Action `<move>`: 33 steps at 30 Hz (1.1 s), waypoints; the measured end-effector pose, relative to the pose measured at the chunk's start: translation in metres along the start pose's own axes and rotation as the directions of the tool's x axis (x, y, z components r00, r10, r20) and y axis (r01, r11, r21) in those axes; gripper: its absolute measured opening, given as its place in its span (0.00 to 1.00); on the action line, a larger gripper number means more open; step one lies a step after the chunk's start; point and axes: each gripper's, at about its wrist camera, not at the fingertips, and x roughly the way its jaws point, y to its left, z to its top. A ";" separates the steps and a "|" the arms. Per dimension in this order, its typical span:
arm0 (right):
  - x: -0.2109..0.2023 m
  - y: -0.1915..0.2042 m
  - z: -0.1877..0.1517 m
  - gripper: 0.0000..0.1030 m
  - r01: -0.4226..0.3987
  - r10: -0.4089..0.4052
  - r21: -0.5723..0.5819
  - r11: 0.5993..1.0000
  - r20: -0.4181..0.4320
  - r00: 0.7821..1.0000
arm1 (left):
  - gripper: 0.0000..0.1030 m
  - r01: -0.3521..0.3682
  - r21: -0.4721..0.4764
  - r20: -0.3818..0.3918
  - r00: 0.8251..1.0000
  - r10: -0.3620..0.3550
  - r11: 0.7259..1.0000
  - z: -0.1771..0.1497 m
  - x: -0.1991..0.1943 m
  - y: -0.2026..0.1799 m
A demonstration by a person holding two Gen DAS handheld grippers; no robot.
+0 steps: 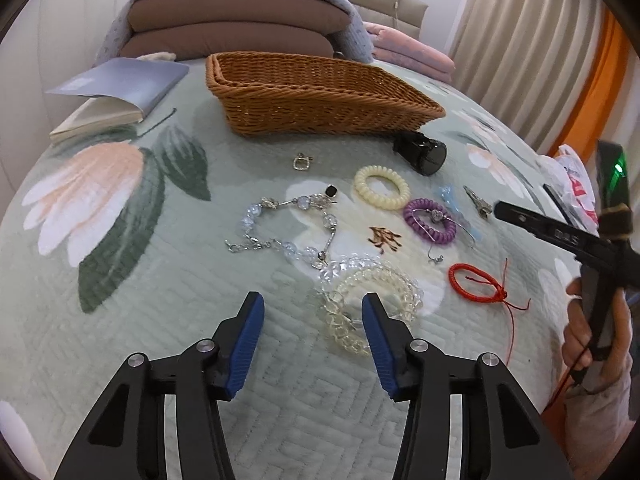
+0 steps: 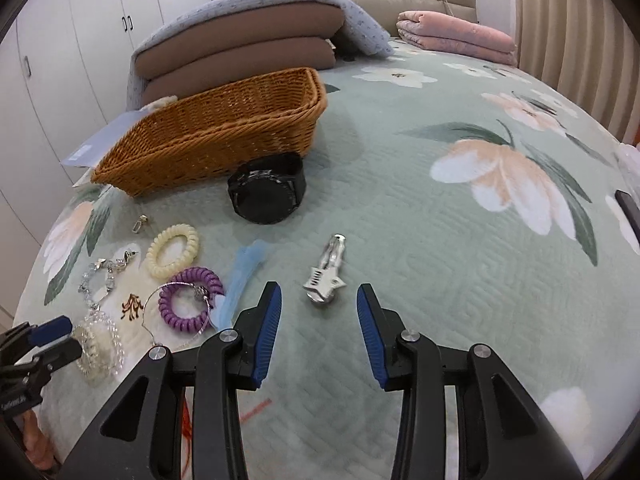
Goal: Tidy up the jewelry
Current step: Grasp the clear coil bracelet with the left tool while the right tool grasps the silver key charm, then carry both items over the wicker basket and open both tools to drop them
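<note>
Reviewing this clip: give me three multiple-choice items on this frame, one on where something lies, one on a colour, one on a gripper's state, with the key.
1. Where is the black round-faced wristwatch?
A. inside the basket
B. on the quilt, against the near wall of the brown woven wicker basket
C. on the grey book

2. What colour is the spiral coil hair tie that the thin silver wire bangle lies across?
A. purple
B. red
C. cream

3. How is the right gripper?
A. shut on the silver hair clip
B. open, holding the watch
C. open and holding nothing

Key: 1 B, the watch rests on the green floral quilt at the basket's foot. 2 A, the bangle crosses the purple coil. 3 C, the blue pads stand apart, with the silver hair clip lying on the quilt ahead of them.
</note>
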 end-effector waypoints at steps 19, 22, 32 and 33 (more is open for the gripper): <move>-0.001 0.013 -0.001 0.25 0.038 -0.033 -0.070 0.997 0.065 0.997 | 0.11 0.042 -0.012 0.047 0.998 -0.041 0.999 0.002 -0.003 -0.004; -0.013 0.012 -0.002 0.25 0.011 -0.004 -0.068 0.998 0.093 0.996 | 0.11 0.067 -0.020 0.092 0.994 -0.065 0.998 0.004 -0.015 -0.003; -0.054 0.029 0.055 0.25 -0.046 0.066 -0.098 0.994 0.213 0.975 | 0.11 0.049 -0.029 0.233 0.972 -0.041 0.998 0.058 -0.061 -0.008; -0.054 0.033 0.067 0.25 -0.053 0.074 -0.099 0.994 0.224 0.972 | 0.11 0.047 -0.034 0.247 0.968 -0.037 0.998 0.068 -0.064 -0.008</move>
